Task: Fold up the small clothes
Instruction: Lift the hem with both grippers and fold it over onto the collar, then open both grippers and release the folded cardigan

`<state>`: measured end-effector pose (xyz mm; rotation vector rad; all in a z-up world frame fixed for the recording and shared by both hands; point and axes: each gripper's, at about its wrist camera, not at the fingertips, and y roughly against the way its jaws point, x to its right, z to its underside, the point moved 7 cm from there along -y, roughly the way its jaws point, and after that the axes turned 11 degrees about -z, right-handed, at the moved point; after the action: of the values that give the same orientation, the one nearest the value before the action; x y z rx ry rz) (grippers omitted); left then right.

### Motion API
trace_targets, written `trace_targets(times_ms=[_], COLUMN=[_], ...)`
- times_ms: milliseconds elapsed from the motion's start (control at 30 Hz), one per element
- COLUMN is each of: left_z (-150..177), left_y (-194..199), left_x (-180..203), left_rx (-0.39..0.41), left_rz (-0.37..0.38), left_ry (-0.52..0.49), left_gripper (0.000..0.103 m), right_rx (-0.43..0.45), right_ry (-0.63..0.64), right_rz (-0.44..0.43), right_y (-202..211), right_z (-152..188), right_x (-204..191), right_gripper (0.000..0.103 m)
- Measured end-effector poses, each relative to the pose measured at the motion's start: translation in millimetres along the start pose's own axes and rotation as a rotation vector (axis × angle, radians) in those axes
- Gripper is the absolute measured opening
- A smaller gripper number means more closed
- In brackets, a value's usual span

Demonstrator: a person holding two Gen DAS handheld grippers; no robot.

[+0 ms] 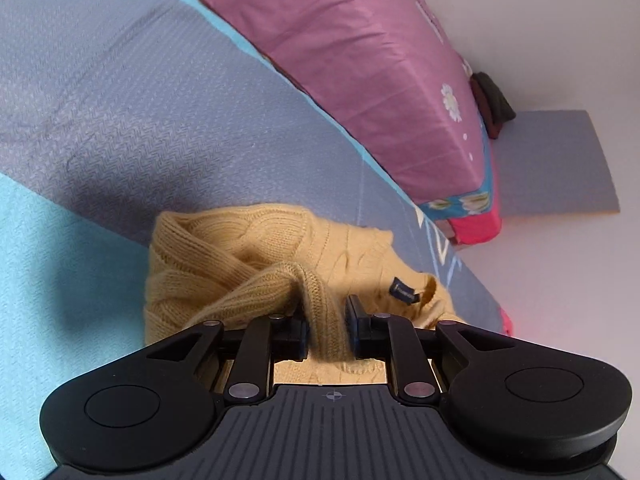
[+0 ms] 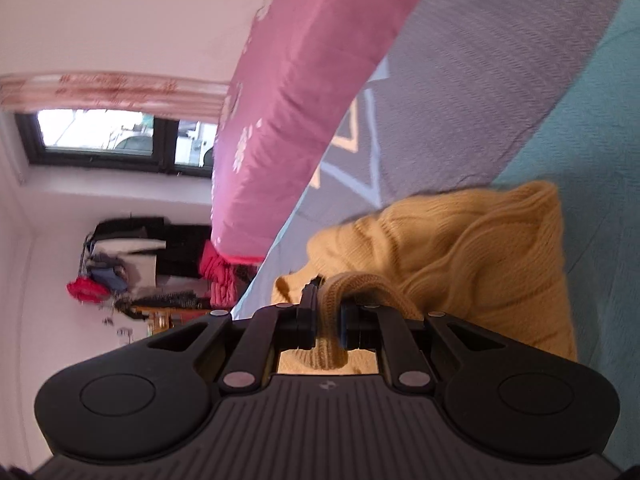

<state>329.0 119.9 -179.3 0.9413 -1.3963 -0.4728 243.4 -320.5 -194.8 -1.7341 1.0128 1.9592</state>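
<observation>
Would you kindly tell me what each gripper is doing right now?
Left gripper: open, a ribbed edge of the yellow sweater lying loose between its fingers.
Right gripper: shut on the yellow sweater.

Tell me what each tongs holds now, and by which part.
Right tongs pinch the yellow sweater by a ribbed edge. Left tongs stand open around another ribbed band, gripping nothing.
</observation>
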Motion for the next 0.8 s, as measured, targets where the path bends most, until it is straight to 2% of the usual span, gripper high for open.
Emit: trace_targets(times_ms=[100, 167, 233, 300, 333, 400, 533, 700, 800], left_z=[-7, -13, -17, -16, -13, -1, 32, 81, 105], left_y=[6, 18, 34, 46, 51, 56, 62, 63, 62], left_x=[-4, -7, -10, -12, -13, -18, -32, -50, -56], left_rx=[0.006, 0.058, 0.099, 0.127, 0.135, 0.137, 0.122, 0.099, 0.091], left_rz=[0.025, 0.013, 0.011, -0.02, -0.054, -0.12, -0.19, -0.281, -0.32], left_ry=[0.045, 0.054, 0.07, 0.064, 0.053, 0.032, 0.007, -0.032, -0.057], left_gripper=[0.103, 0.103, 0.103, 0.103, 0.103, 0.103, 0.103, 0.103, 0.103], right_rx=[0.056, 0.094, 0.127, 0.146, 0.154, 0.159, 0.132, 0.059, 0.007], right_ry=[-0.059, -0.09, -0.077, -0.035, -0.014, 0.031, 0.13, 0.287, 0.377], right_rz=[0.021, 0.005, -0.007, 0.003, 0.01, 0.028, 0.106, 0.298, 0.407], right_y=[3, 8, 15, 25, 30, 42, 68, 95, 102], right_z=[-3, -3, -3, -2, -2, 1, 20, 68, 101], right_x=[10, 11, 6, -3, -8, -17, -29, -31, -25], right_gripper=[0.016, 0.022, 0.046, 0.059, 0.062, 0.062, 0.062, 0.062, 0.066])
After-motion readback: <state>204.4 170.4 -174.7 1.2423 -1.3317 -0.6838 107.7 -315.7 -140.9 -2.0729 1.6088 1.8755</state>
